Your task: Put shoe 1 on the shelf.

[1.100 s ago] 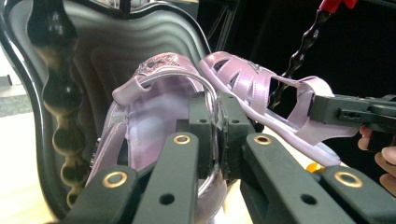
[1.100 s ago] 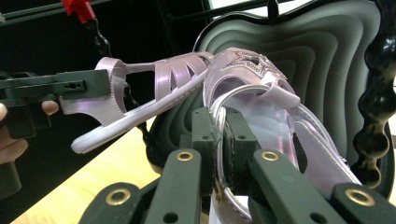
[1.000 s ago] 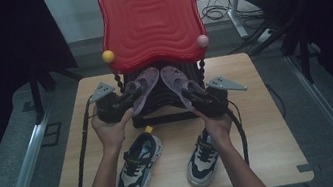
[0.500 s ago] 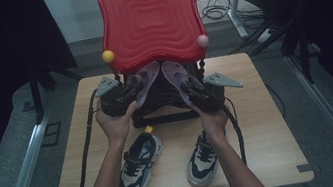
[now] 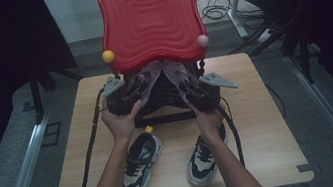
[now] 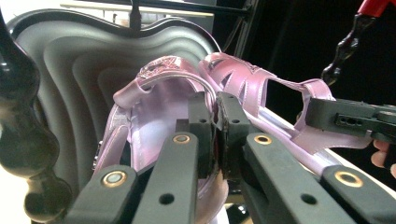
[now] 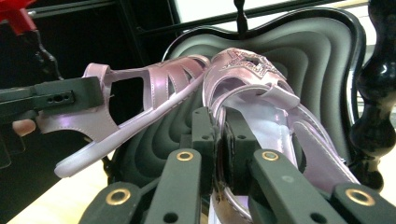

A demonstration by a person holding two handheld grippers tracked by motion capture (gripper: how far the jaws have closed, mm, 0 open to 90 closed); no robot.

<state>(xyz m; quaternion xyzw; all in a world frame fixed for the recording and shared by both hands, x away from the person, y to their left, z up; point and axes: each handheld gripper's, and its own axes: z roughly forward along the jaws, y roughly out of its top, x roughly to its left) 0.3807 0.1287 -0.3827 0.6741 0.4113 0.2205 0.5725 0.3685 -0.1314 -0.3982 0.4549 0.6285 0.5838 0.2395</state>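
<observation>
Two pink sandals lie toe-up side by side against the ribbed black lower shelf (image 5: 160, 100) of a shoe rack. My left gripper (image 5: 136, 90) is shut on the rim of the left sandal (image 5: 150, 73); in the left gripper view the pads (image 6: 201, 122) pinch its edge (image 6: 154, 112). My right gripper (image 5: 186, 83) is shut on the right sandal (image 5: 177, 72), the star-decorated one (image 7: 261, 102) in the right gripper view. Each gripper view also shows the other sandal (image 6: 261, 84) (image 7: 154, 84) in the other gripper (image 6: 345, 119) (image 7: 56, 98).
The rack's wavy red top tray (image 5: 150, 20) overhangs the sandals, with turned black posts (image 6: 18, 140) at the sides. Two dark-and-white sneakers (image 5: 140, 163) (image 5: 205, 155) stand on the wooden table (image 5: 265, 123) under my forearms. Cables trail off the table's left and right.
Both grippers have carried the sandals a little farther in under the red tray. The grips are unchanged and the sneakers have not moved.
</observation>
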